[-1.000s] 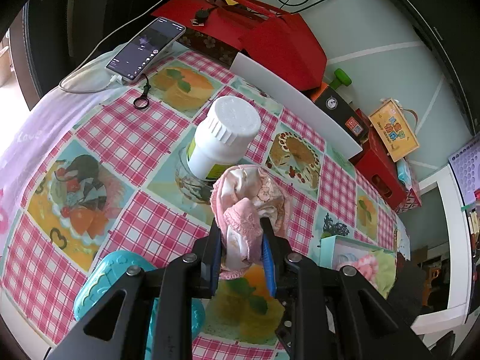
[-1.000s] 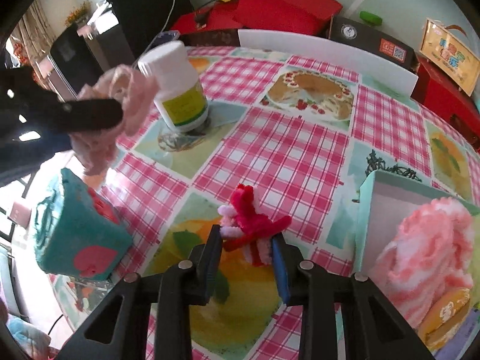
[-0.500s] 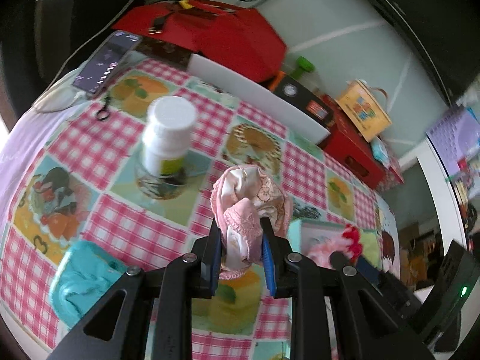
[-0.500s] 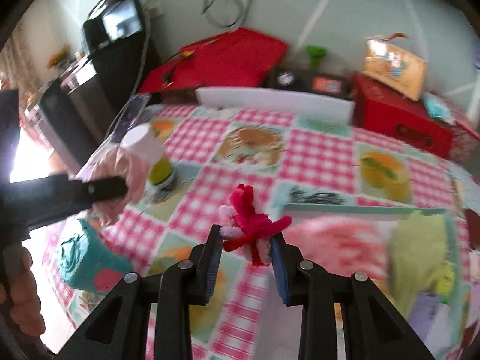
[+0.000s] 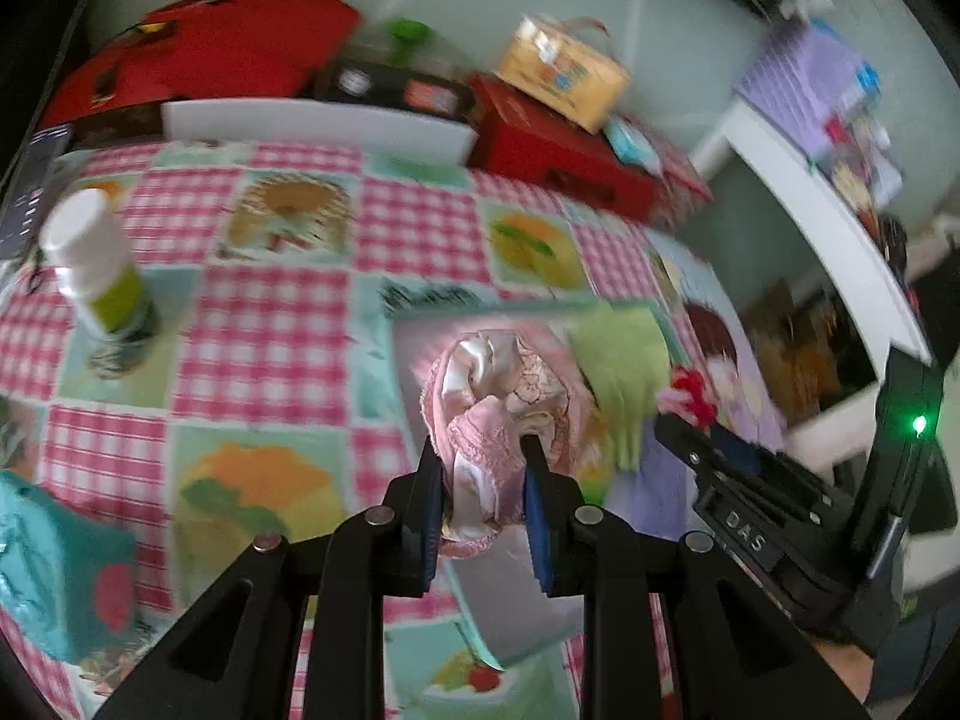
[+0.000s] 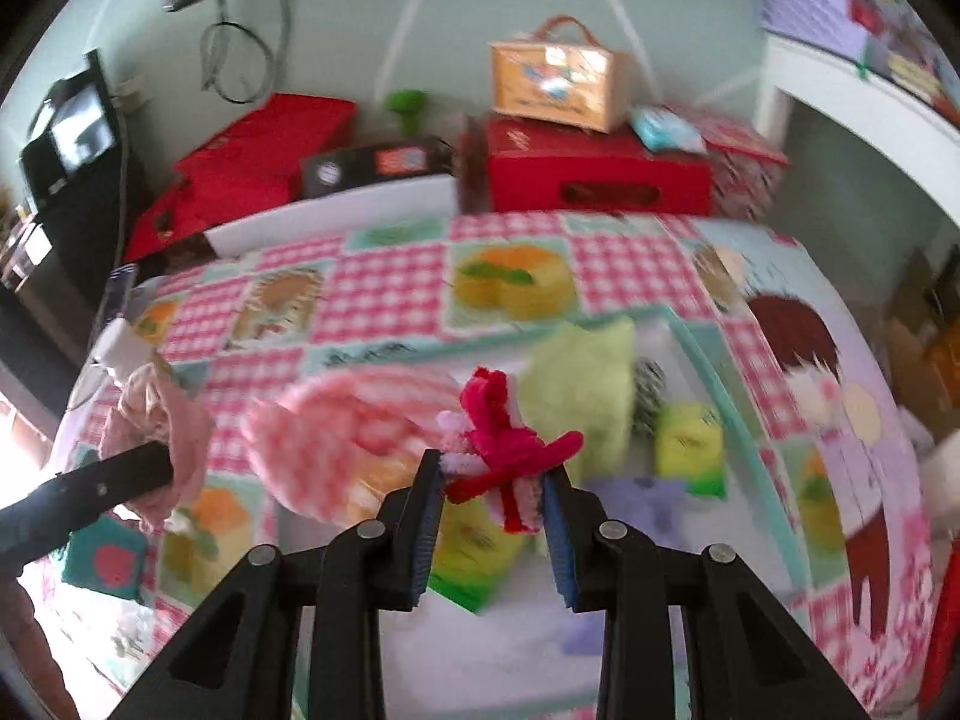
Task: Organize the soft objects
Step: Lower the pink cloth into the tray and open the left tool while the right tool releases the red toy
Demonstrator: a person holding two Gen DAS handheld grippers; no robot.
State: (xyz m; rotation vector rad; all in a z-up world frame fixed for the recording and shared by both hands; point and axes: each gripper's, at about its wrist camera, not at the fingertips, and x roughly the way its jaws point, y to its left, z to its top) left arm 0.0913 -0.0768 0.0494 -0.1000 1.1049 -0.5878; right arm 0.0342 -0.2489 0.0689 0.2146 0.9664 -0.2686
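My left gripper (image 5: 480, 450) is shut on a bunched pink satin cloth (image 5: 498, 396) and holds it in the air over the teal-rimmed box (image 5: 480, 315). My right gripper (image 6: 493, 468) is shut on a red and pink pipe-cleaner toy (image 6: 504, 438), above the same box (image 6: 714, 354). The box holds a pink and white fluffy towel (image 6: 336, 438), a light green cloth (image 6: 582, 384) and small yellow-green packets (image 6: 690, 444). The right gripper and its toy (image 5: 690, 396) show at the right of the left wrist view. The pink cloth (image 6: 156, 420) shows at the left of the right wrist view.
A white bottle (image 5: 96, 258) stands at the left on the checked tablecloth (image 5: 270, 324). A teal soft block (image 5: 54, 576) lies near the front left edge. Red boxes (image 6: 600, 168) and a small yellow case (image 6: 558, 78) line the back by the wall.
Both grippers have swung to the right with their loads and now hang over the box. The bottle has slid to the far left of the left wrist view.
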